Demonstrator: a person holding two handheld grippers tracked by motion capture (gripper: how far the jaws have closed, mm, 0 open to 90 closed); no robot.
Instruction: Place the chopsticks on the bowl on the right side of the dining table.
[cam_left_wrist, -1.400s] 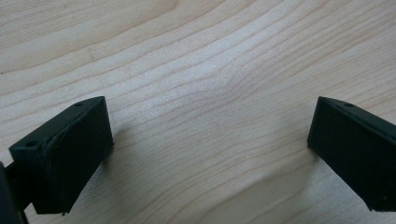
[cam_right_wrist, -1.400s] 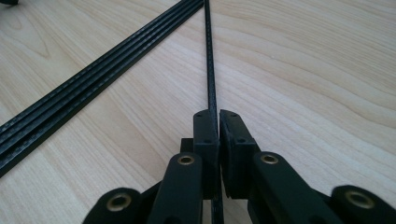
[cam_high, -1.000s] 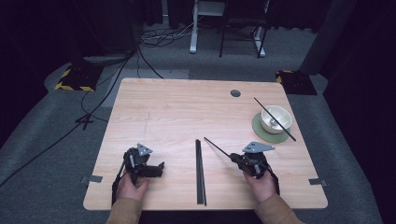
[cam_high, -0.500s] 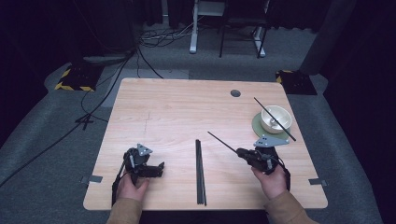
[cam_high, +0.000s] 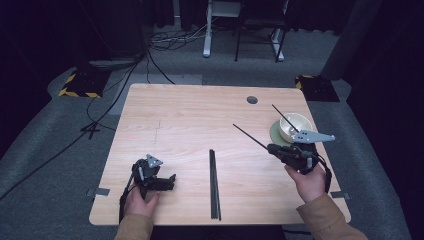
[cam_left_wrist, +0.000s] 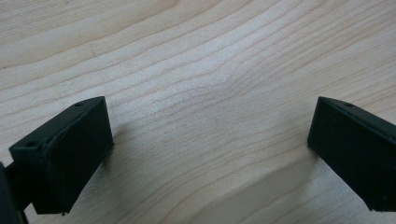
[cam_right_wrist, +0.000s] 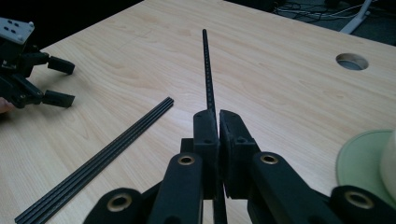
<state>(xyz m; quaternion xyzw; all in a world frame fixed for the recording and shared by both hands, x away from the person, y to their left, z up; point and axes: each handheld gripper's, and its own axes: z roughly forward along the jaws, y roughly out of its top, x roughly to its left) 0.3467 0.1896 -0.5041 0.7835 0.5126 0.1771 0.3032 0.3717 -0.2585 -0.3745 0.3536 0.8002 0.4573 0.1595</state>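
Observation:
A thin black stick is pinched at its near end by my right gripper, which hangs above the table just left of a white bowl. In the right gripper view the jaws are shut on the stick, which points away over the tabletop. Another black stick leans in the bowl. A pair of black sticks lies side by side at the table's front centre. My left gripper rests on the table at the front left, jaws wide apart over bare wood.
The bowl sits on a pale green saucer near the right edge of the wooden table. A round cable hole lies at the back right. Cables, a desk frame and yellow-black blocks stand on the floor beyond.
My right gripper has risen and moved right toward the bowl, carrying the stick with it. The left gripper and the sticks on the table have stayed put.

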